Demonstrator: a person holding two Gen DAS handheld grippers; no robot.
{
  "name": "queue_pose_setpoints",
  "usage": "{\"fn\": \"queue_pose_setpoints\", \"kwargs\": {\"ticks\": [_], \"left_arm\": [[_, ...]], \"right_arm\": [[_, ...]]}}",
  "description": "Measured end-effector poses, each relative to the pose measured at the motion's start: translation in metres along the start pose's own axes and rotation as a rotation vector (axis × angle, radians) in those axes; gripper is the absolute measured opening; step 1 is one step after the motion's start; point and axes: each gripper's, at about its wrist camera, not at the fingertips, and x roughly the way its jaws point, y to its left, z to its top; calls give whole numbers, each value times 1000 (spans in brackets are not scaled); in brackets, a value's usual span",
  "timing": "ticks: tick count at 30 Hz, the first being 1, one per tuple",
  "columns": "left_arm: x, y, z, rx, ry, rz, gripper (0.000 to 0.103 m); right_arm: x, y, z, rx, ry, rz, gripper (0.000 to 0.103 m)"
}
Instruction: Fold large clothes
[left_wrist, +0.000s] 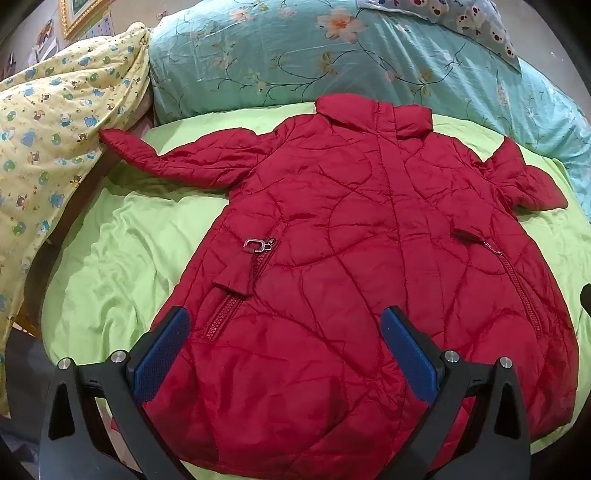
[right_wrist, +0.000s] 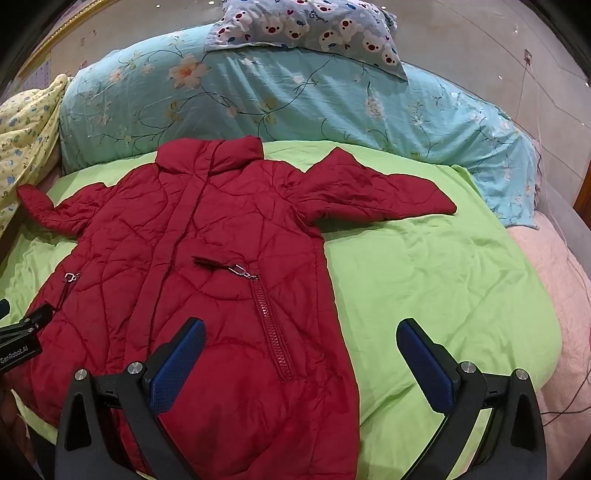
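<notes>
Red quilted coat (left_wrist: 351, 258) lies flat on the green sheet (right_wrist: 443, 277); above its hem, left hand-held gripper (left_wrist: 286, 325) and right hand-held gripper (right_wrist: 301, 338) gape wide, empty.

I see a bed with a green sheet (right_wrist: 443, 280), a floral blue quilt (right_wrist: 295, 107) bunched at its head, a bear-print pillow (right_wrist: 314, 26) on top, and a gold picture frame (left_wrist: 79, 16) on the wall.

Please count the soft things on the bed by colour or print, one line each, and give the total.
Red quilted coat: 1
Green sheet: 1
Turquoise floral duvet: 1
Yellow bear-print blanket: 1
Grey-blue bear-face pillow: 1
Pink cover: 1
Total: 6
</notes>
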Motion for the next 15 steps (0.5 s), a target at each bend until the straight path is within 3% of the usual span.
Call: {"fn": "queue_pose_setpoints", "kwargs": {"ticks": [15], "left_arm": [[-7,1,4,10,-24,26,103]], "right_arm": [[0,0,1,10,7,31,103]]}}
